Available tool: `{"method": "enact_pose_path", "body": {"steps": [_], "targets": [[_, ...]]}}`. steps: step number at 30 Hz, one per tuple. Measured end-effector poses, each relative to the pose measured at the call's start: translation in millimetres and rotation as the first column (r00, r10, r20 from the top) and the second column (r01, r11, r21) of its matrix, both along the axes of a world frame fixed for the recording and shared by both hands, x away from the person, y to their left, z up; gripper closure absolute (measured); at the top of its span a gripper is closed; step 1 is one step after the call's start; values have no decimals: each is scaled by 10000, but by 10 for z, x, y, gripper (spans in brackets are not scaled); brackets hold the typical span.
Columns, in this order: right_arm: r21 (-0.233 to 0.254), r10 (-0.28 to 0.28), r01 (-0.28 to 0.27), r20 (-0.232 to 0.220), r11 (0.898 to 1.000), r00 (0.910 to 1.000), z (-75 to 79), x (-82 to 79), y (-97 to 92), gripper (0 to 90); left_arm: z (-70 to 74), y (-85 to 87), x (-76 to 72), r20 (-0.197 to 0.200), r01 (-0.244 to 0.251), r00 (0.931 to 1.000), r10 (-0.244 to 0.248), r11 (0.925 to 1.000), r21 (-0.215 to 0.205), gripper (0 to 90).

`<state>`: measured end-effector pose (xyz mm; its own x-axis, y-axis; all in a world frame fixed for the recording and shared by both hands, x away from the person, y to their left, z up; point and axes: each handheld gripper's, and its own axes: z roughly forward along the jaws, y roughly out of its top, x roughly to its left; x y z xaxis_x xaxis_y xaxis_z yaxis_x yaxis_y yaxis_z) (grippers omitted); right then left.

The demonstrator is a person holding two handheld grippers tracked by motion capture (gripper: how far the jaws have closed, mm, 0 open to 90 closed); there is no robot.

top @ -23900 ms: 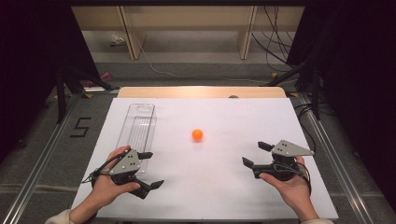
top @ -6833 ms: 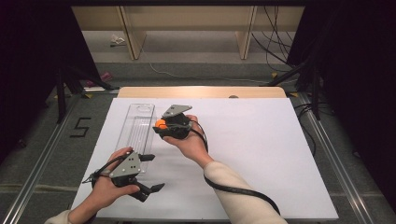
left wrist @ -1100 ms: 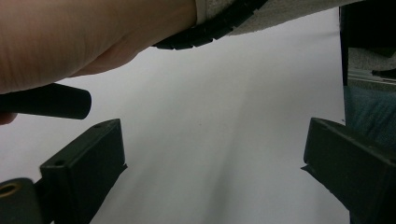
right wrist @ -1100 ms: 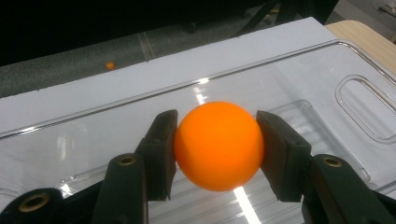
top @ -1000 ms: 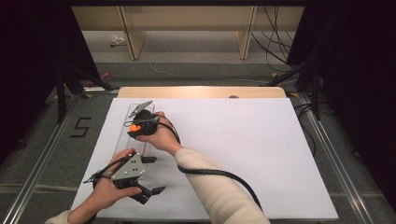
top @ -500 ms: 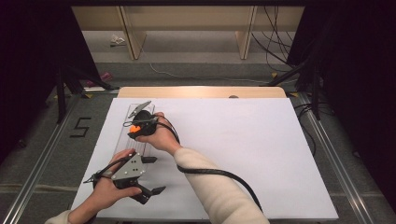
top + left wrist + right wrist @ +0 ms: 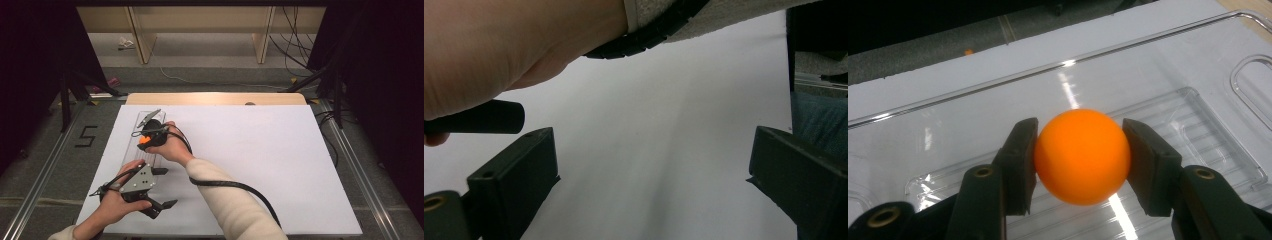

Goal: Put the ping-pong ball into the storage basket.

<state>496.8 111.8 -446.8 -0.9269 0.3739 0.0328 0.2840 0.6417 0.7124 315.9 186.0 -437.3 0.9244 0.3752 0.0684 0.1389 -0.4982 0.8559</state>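
Smooth, matte orange ball (image 7: 1081,156)

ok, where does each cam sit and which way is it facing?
High view: above the near edge, looking forward and down on the white table; both forearms, left gripper, right gripper.
Left gripper view: on the left gripper, facing bare tabletop; right forearm crosses.
Right gripper view: over the clear tray, jaws on the orange ball.
Shared: the ball.

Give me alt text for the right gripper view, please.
An orange ball is clamped between the two black jaws of the right gripper, held over a clear plastic tray with a ribbed floor. The tray sits on a white table surface.
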Motion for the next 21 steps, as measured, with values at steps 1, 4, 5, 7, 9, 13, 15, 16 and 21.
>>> {"method": "enact_pose_path", "body": {"steps": [1,4,5,7,9,13,15,16,21], "targets": [[4,-4,4,-6,10000,10000,-3,2,2,511,0,0,0,0,-1,10000,1,10000,2,50],[-38,23,-23,-52,10000,10000,-8,3,8,511,1,1,0,-1,-2,10000,2,10000,-6,50],[-44,28,-28,-51,10000,10000,-9,3,11,511,1,0,-1,2,-2,10000,2,10000,2,50],[-42,55,-55,-34,10000,10000,-13,4,16,509,1,-1,-1,5,3,10000,-3,10000,0,50],[-30,42,-42,-47,10000,10000,-15,5,18,504,2,0,-2,-4,14,10000,-14,10000,10,50],[-23,17,-17,-62,10000,10000,-15,6,20,496,1,0,-1,4,8,10000,-8,10000,4,50],[-31,6,-6,-86,10000,10000,-15,3,20,482,1,0,-1,-3,19,10000,-19,10000,11,50],[-1,-1,1,-99,10000,10000,-15,3,19,467,1,-1,-1,-1,18,10000,-18,10000,13,50],[125,-114,115,-94,9999,9999,-9,7,18,405,1,-1,-2,-4,17,10000,-17,10000,7,50]]}}
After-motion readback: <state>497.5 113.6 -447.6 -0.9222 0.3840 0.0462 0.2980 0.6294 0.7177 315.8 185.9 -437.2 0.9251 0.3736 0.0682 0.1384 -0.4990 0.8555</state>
